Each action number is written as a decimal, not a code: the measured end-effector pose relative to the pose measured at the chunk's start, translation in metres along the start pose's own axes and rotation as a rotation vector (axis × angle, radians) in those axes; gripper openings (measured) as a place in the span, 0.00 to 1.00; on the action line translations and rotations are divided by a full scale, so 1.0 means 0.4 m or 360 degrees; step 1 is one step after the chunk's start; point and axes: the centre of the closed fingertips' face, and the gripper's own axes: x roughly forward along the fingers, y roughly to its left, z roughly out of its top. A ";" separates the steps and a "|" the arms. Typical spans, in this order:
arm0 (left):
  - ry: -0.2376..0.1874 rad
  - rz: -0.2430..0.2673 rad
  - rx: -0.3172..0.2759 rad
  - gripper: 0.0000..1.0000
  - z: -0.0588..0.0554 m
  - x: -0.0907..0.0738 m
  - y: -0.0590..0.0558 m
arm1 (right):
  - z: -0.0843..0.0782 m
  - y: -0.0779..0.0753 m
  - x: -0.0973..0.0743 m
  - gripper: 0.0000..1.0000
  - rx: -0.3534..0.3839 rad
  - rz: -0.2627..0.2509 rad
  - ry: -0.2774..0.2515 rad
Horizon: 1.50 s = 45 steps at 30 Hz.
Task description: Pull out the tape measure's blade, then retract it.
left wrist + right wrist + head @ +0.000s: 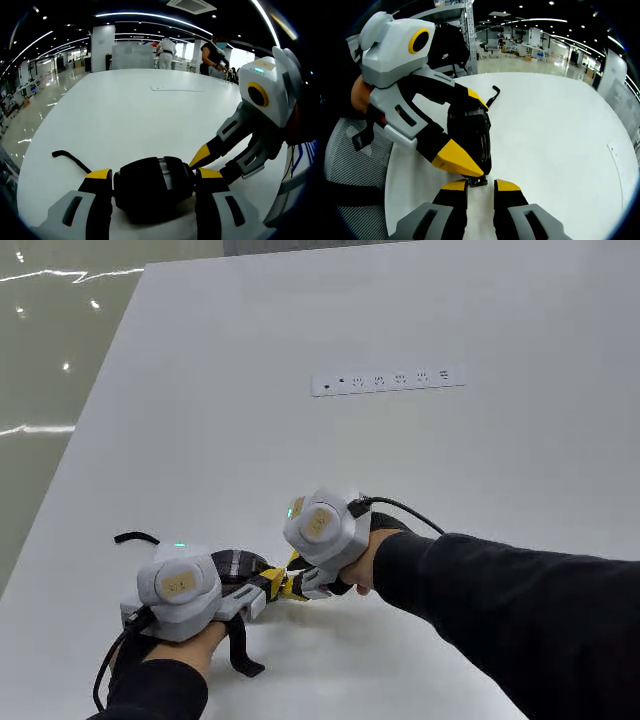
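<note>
We are clenching the tape measure (152, 187), lying on the surface (300, 320), in the left hand-held gripper (155, 175). The right hand-held gripper (480, 186) is sitting at its blade tip (477, 182). We cannot tell whether it is grasping. A shallow pinch risks slipping off. The blade is hidden.

Bench log: you have a white table (250, 440) with a white power strip (388, 380) lying flat toward its far side. Glossy floor (40, 360) on your left. Two people (165, 52) stand beyond the table's far end.
</note>
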 end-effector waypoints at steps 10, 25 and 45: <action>-0.0110 -0.0058 -0.0078 0.99 0.028 -0.023 0.016 | 0.017 -0.011 -0.057 0.18 0.0029 -0.0069 -0.0079; -0.0163 -0.0313 -0.0091 0.99 0.034 -0.067 0.009 | -0.051 -0.006 -0.156 0.29 0.0151 -0.0176 -0.0190; -0.0068 -0.0422 0.0109 0.99 -0.001 -0.126 0.025 | -0.170 -0.009 -0.273 0.55 0.0356 -0.0297 -0.0253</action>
